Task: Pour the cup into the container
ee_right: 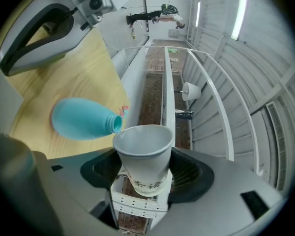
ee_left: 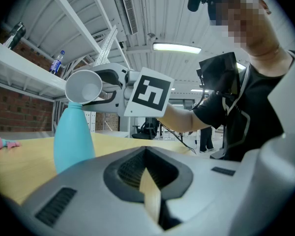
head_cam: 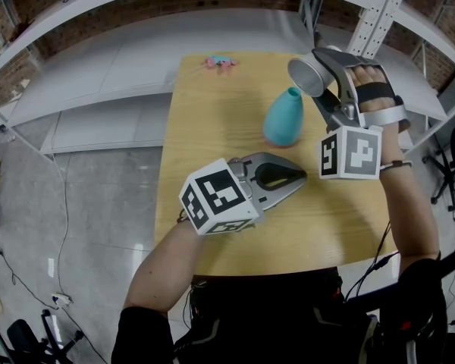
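Right gripper: clamped on paper cup, tipped | bottle mouth at cup's 10 o'clock | advice: rim to be centred over mouth, then rolled slowly

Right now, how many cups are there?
1. The cup is in the right gripper, tipped on its side just by the bottle mouth. I see no other cups.
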The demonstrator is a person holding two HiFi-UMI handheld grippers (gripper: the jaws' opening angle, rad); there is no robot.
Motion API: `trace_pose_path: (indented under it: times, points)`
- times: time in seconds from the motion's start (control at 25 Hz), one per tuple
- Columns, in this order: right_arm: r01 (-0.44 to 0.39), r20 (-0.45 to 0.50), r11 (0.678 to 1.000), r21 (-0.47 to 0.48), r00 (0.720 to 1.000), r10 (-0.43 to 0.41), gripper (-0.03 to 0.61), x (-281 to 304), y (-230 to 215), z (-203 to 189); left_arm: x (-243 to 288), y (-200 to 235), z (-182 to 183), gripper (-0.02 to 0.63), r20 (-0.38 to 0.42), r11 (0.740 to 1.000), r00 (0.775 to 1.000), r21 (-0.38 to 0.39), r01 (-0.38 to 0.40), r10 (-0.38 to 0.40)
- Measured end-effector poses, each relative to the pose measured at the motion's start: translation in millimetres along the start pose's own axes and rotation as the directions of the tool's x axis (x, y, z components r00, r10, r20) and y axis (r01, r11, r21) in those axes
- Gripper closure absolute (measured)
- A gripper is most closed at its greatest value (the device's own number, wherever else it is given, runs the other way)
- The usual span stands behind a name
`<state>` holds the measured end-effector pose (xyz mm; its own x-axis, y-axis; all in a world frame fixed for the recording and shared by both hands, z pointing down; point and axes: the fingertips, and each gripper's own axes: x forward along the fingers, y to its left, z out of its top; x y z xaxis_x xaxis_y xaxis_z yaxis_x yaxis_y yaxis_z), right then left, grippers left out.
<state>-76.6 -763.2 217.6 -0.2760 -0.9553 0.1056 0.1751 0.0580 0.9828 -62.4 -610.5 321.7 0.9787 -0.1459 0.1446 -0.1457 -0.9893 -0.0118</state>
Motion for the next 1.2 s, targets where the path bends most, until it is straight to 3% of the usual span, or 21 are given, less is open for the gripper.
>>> trace_pose_path:
  times: [0.12, 0.56, 0.8, 1.2]
  points:
    - [0.015, 0.009, 1.0, 0.017, 1.0, -0.015, 0.276, -1.7, -4.4, 1.2, 0.5, 0.0, 0.0, 0.62, 0.001, 1.0, 1.0, 0.001, 0.0, 0.0]
    - [0.066, 0.033, 0.994, -0.09, 0.997, -0.063, 0.276, -3.7, -3.0, 11.0, -0.2, 0.7, 0.6, 0.62, 0.0, 1.0, 1.0, 0.0, 0.0, 0.0]
    - [0.126, 0.053, 0.975, -0.181, 0.992, -0.118, 0.276, -5.3, -3.9, 14.3, -0.3, 0.4, 0.4, 0.618, 0.002, 1.0, 1.0, 0.001, 0.0, 0.0]
    - [0.181, 0.076, 0.958, -0.22, 0.983, -0.168, 0.276, -8.6, -5.0, 16.1, 0.1, -0.5, 0.8, 0.62, 0.002, 1.0, 1.0, 0.001, 0.004, -0.004]
